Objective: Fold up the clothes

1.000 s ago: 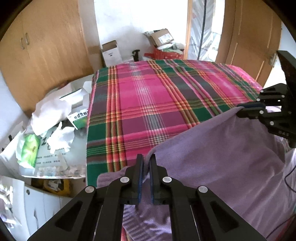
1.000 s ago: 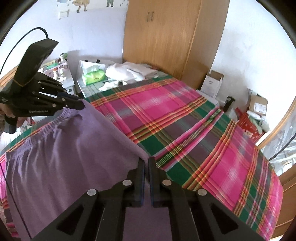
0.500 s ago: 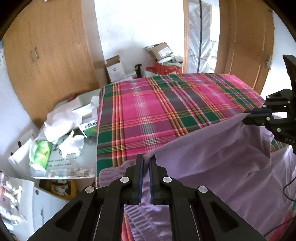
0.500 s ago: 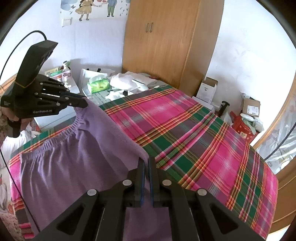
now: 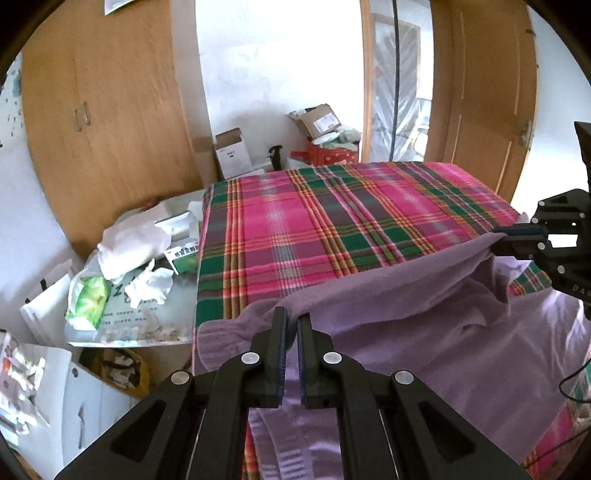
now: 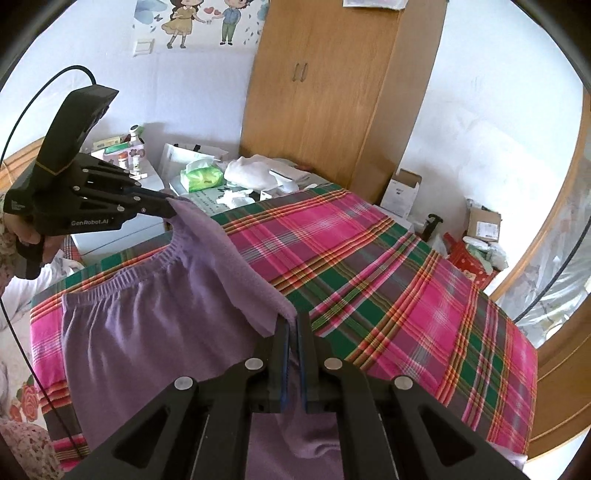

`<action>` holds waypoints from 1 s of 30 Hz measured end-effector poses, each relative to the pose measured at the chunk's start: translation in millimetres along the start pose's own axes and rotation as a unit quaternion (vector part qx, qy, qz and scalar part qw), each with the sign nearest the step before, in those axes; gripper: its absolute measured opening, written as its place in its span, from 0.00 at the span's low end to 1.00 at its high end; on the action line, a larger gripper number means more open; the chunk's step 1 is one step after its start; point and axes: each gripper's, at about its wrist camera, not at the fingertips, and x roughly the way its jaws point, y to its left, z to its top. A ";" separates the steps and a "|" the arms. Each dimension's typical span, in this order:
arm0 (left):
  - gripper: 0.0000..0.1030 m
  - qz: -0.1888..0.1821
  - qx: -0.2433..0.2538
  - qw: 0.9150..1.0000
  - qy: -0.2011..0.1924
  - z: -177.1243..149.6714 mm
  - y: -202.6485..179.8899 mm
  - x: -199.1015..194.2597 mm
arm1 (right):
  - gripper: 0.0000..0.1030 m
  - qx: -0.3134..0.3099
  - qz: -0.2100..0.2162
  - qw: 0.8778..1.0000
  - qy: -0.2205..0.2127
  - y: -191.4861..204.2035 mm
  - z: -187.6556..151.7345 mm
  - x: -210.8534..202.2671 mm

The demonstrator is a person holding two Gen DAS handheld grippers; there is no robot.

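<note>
Both grippers—left gripper (image 5: 290, 325), right gripper (image 6: 292, 325)—fingers clamped on the purple pants (image 6: 155, 317); keep the held edge taut and level ahead of the fingers.

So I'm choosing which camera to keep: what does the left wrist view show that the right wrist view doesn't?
Left wrist only: the doorway and the right gripper seen from outside.
Right wrist only: the wall sticker, the elastic waistband and the left gripper seen from outside.
Both: the purple garment clamped in shut fingers, the plaid bedspread, the wardrobe.
</note>
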 end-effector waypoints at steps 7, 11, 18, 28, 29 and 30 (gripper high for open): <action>0.05 -0.004 -0.005 1.000 -0.018 -18.2 -6.2 -23.0 | 0.04 -0.020 -0.034 0.999 -0.017 26.3 -12.7 -21.5; 0.05 -0.002 -0.012 1.000 -0.029 -28.1 -8.6 -37.4 | 0.04 -0.034 -0.047 0.998 -0.025 42.3 -19.1 -33.0; 0.05 0.000 -0.018 0.999 -0.035 -49.3 -11.5 -57.8 | 0.04 -0.042 -0.058 0.997 -0.028 67.1 -35.0 -43.8; 0.05 -0.016 -0.040 0.998 -0.040 -85.3 -11.0 -71.2 | 0.04 -0.044 -0.076 0.996 -0.030 93.6 -55.4 -54.6; 0.05 -0.016 -0.040 0.998 -0.040 -88.2 -11.5 -72.0 | 0.04 -0.044 -0.078 0.996 -0.030 96.0 -57.6 -55.6; 0.05 -0.015 -0.040 0.998 -0.039 -91.0 -12.0 -72.7 | 0.04 -0.044 -0.079 0.995 -0.030 98.4 -59.8 -56.5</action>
